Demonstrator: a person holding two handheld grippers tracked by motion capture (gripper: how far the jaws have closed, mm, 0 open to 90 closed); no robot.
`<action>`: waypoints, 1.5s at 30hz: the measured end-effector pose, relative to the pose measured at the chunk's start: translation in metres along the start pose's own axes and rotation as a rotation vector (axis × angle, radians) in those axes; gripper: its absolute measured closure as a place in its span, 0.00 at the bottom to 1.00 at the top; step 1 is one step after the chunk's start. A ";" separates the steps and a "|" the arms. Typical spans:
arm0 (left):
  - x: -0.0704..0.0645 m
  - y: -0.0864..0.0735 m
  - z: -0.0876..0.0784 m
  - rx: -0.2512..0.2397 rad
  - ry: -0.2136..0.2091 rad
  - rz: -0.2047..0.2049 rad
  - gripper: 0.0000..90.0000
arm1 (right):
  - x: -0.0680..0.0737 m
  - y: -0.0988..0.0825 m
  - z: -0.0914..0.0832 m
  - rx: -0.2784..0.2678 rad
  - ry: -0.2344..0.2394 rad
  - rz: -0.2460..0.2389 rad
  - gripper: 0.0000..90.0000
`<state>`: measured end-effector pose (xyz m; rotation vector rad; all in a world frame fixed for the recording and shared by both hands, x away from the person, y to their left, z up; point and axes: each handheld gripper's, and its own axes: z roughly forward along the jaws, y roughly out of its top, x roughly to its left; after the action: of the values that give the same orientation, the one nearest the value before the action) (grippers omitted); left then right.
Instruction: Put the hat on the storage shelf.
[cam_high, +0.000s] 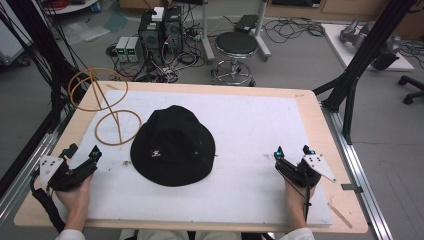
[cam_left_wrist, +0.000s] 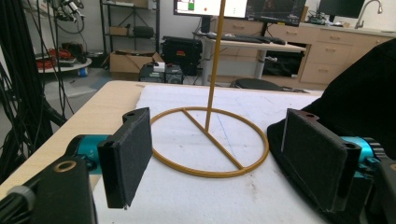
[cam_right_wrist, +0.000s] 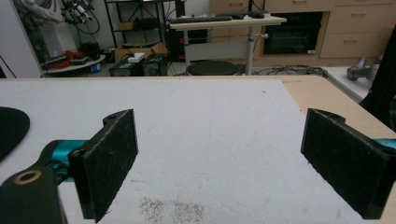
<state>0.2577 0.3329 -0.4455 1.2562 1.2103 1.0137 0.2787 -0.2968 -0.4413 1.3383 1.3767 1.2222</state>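
Your black hat (cam_high: 172, 146) lies crown-up on the white mat (cam_high: 250, 195), roughly at its middle (a small white logo faces you). Left of the hat, just beyond its brim, stands the wire stand (cam_high: 118, 127), its ring base flat on the mat. Your left gripper (cam_high: 83, 152) rests to the hat's left, jaws spread wide with nothing between them; in the left gripper view the hat's brim sits just beside the right-hand jaw. Your right gripper (cam_high: 293, 150) rests well to the hat's right, jaws also wide and empty.
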 end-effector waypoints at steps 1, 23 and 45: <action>-0.001 0.000 0.000 -0.001 -0.004 0.000 0.28 | 0.000 0.000 0.000 0.000 -0.002 0.002 0.11; -0.001 0.000 -0.003 -0.004 -0.009 -0.010 0.28 | -0.002 -0.002 -0.003 0.000 0.003 0.015 0.11; -0.019 0.013 -0.002 -0.035 -0.074 0.059 0.28 | -0.002 -0.003 -0.001 0.020 0.004 0.021 0.11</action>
<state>0.2547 0.3153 -0.4309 1.2975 1.0995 1.0187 0.2773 -0.2990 -0.4443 1.3682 1.3845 1.2281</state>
